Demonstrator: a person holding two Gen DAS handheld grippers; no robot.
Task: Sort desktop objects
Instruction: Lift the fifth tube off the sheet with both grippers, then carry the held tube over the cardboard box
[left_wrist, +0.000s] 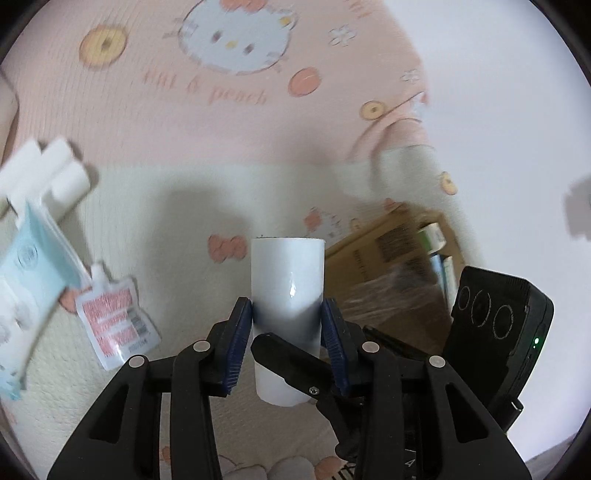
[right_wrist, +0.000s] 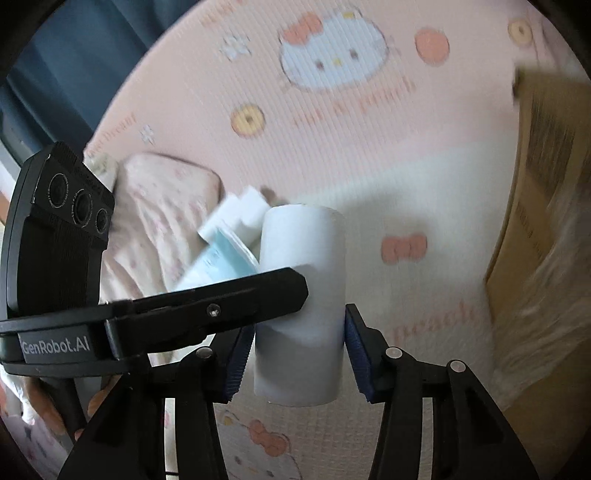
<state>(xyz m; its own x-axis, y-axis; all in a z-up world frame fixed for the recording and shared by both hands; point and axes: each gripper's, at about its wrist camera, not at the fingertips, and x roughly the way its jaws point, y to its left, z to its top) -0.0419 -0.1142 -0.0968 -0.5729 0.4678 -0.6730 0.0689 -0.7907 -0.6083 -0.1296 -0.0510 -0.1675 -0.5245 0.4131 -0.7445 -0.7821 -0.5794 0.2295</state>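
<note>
A white cylinder (left_wrist: 288, 269) hangs above the pink cartoon-print mat (left_wrist: 177, 122), held from two sides. My left gripper (left_wrist: 287, 317) is shut on its lower half, blue pads pressed to both sides. In the right wrist view the same cylinder (right_wrist: 306, 243) stands between the blue pads of my right gripper (right_wrist: 300, 343), which lie against its sides. A black finger of the left gripper (right_wrist: 221, 306) crosses in front of it. The right gripper's finger (left_wrist: 284, 354) likewise crosses the cylinder in the left wrist view.
A light blue pouch with white caps (left_wrist: 33, 258) and a small red-and-white pouch (left_wrist: 114, 317) lie on the mat at the left. A cardboard box (left_wrist: 388, 266) with items inside stands at the right. A pink pillow (right_wrist: 159, 221) lies behind the blue pouch (right_wrist: 218, 258).
</note>
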